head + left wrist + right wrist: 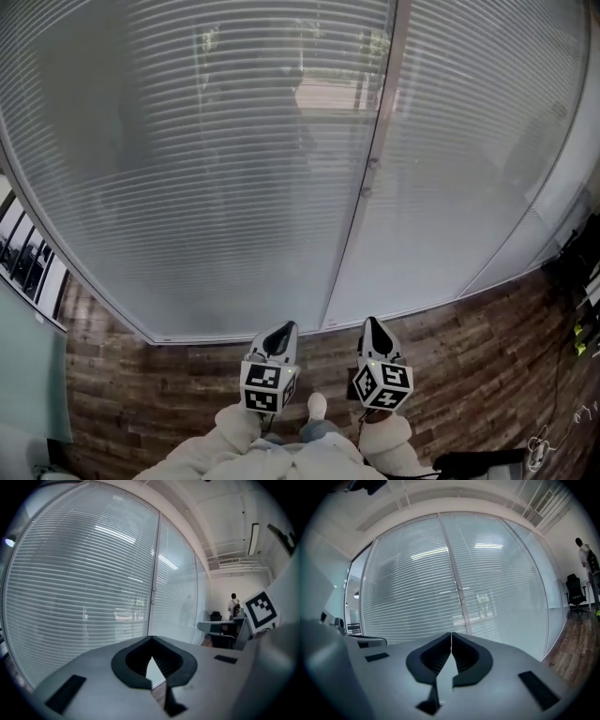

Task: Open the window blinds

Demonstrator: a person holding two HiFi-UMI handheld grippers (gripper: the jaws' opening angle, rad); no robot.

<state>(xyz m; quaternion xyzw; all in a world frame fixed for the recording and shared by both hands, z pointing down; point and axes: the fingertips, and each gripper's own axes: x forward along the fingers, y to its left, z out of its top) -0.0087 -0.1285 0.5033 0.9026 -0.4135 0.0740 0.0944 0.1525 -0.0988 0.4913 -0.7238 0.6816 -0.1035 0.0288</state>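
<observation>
Left tongs [280, 333] and right tongs [373, 326] are both clenched, tips pressed together with nothing caught in either one. They're side by side and a bit apart, both pointing at the window and pretty much level. Each has its marker cube [267, 386] sitting just behind it, then cream sleeves [234, 433]. One shoe [317, 405] pokes out between the two.

The blinds [187, 169] are straight ahead of both tongs and well clear of them, nothing touching. They're down all the way to the floor and cover two big glass panes, with the slats lying flat enough that you only get a hazy look at stuff outside. A slim upright post [384, 103] splits the two panes. It lines up roughly with the right tongs and sits a little right of the left ones. There are a couple of small fittings partway up it, too small to tell what they are.

Below the tongs is a dark wood plank floor [469, 347] running up to the bottom of the blinds.

Way off to the right of the tongs, past the end of the window, a person [233, 603] stands with their back turned beside a table [220, 626], with a dark office chair [574, 585] nearby.
</observation>
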